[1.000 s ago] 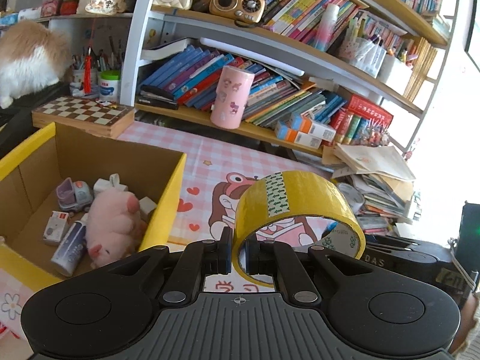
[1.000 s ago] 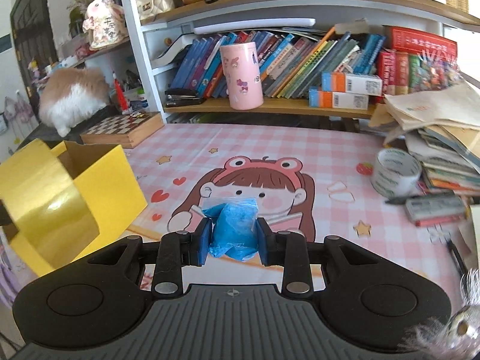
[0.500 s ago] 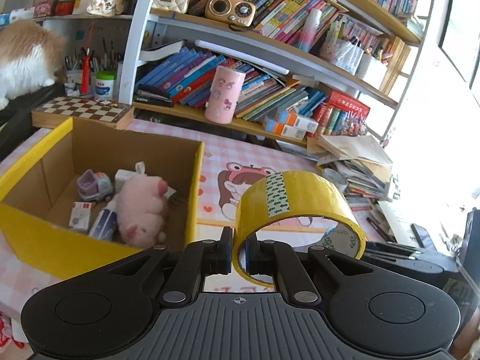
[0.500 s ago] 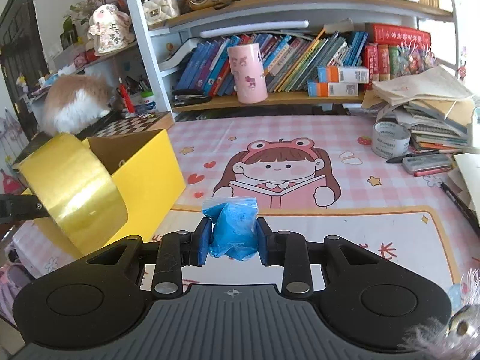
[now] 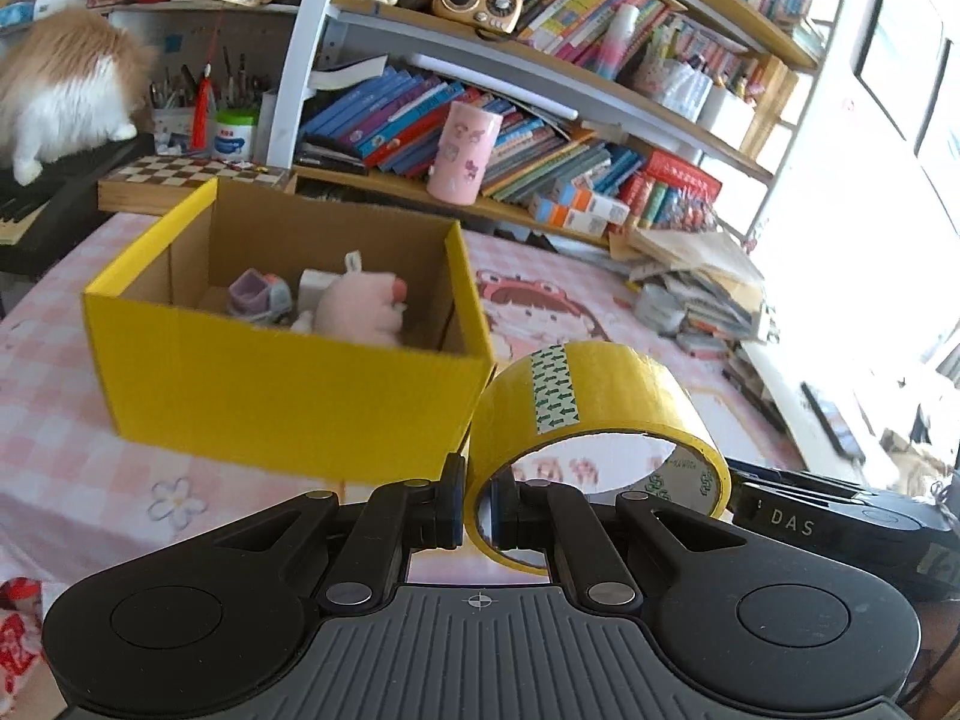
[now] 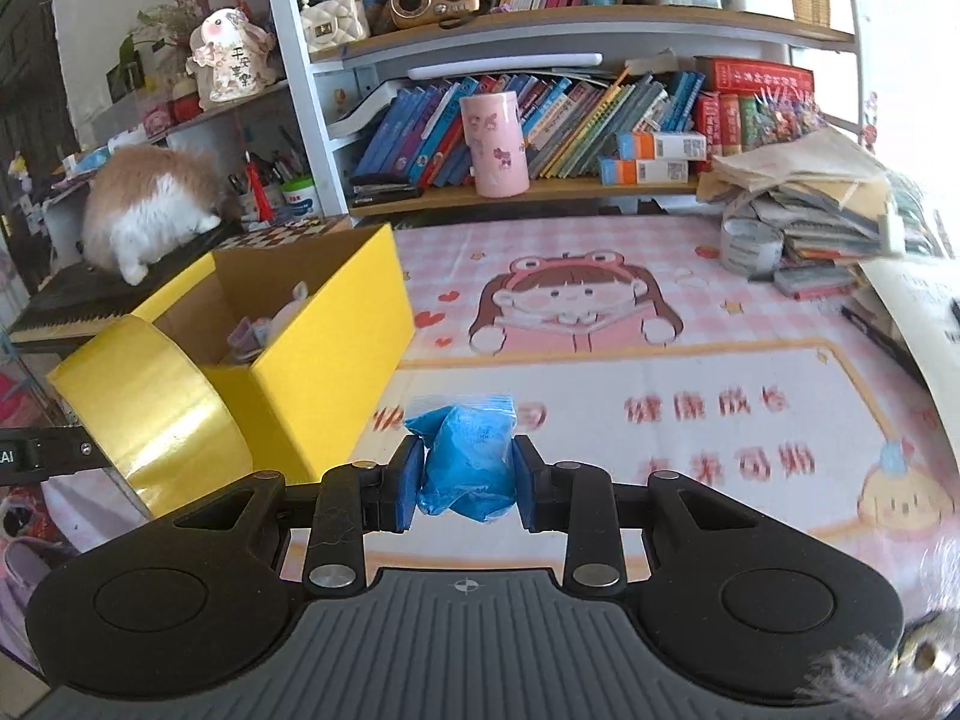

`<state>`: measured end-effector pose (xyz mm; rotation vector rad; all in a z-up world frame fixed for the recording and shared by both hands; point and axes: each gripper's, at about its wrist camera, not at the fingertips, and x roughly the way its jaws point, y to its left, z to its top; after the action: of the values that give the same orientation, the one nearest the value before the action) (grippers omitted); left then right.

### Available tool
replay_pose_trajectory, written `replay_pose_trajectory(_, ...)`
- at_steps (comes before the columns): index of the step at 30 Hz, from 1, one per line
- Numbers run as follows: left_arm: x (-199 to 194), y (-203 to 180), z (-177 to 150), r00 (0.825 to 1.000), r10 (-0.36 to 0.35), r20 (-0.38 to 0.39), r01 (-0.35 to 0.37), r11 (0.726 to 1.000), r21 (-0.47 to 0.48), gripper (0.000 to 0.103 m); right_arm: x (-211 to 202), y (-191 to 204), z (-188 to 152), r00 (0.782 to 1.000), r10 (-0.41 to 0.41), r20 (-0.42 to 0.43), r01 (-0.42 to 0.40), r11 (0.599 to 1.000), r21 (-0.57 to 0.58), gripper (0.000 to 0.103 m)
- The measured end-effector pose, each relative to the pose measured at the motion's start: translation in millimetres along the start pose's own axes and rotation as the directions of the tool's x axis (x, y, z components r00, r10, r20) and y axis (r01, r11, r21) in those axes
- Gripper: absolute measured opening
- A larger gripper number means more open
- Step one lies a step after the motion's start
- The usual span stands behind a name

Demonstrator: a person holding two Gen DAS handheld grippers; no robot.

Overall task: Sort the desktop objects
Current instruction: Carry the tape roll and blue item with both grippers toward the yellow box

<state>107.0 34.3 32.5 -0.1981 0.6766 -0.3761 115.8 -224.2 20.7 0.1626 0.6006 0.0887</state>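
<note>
In the left wrist view, the left tongs [image 5: 477, 507] sit low in the middle of the frame, closed tight on the wall of a roll of yellow tape [image 5: 591, 408]. One pad is outside the ring and one is inside it. The roll stands on edge and is held in the air, just right of the yellow cardboard box [image 5: 288, 390], which fills the middle left. The box is open at the top. Inside it lie a pink plush pig [image 5: 360, 306] and a small purple toy car [image 5: 258, 297].

In the right wrist view, the right tongs [image 6: 465, 480] are in the lower middle of the frame, nearly closed and pressing from both sides on a crumpled blue packet [image 6: 471, 459]. The packet is held above the surface [image 6: 720, 372], which is covered by a pink checked mat with a cartoon girl. The same box [image 6: 324, 360] is at the middle left, and the tape roll [image 6: 150, 408] is in front of it at the left edge. A grey tape roll [image 6: 750, 243] lies at the upper right, beside a pile of books.
</note>
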Motion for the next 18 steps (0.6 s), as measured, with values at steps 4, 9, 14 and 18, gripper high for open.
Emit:
replay_pose_trajectory(4,-13.5,10.8,-15.8,1.000,0.003,-0.026,-0.003,1.000,0.011,0.007,-14.9,20.4,-24.5,1.000,-0.010,-0.020,0.010,1.000,0.018,0.028)
replay_pose_trajectory(9,-28.9,19.0,-26.6,0.999,-0.004,-0.039,0.005,1.000,0.011,0.007,-28.5,44.2,-45.2,0.999,-0.001,-0.047,0.001,1.000,0.000,0.028)
replay_pose_trajectory(14,-43.8,22.8,-34.1,1.000,-0.009,-0.025,0.009,1.000,0.008,0.007,-37.8,57.2,-50.9,0.999,0.003,-0.044,-0.004,1.000,-0.005,0.028)
replay_pose_trajectory(18,-53.9,29.6,-37.9,1.000,-0.005,-0.017,0.005,1.000,-0.012,0.007,-40.9,66.3,-52.0,0.999,0.015,-0.042,-0.016,1.000,-0.015,0.028)
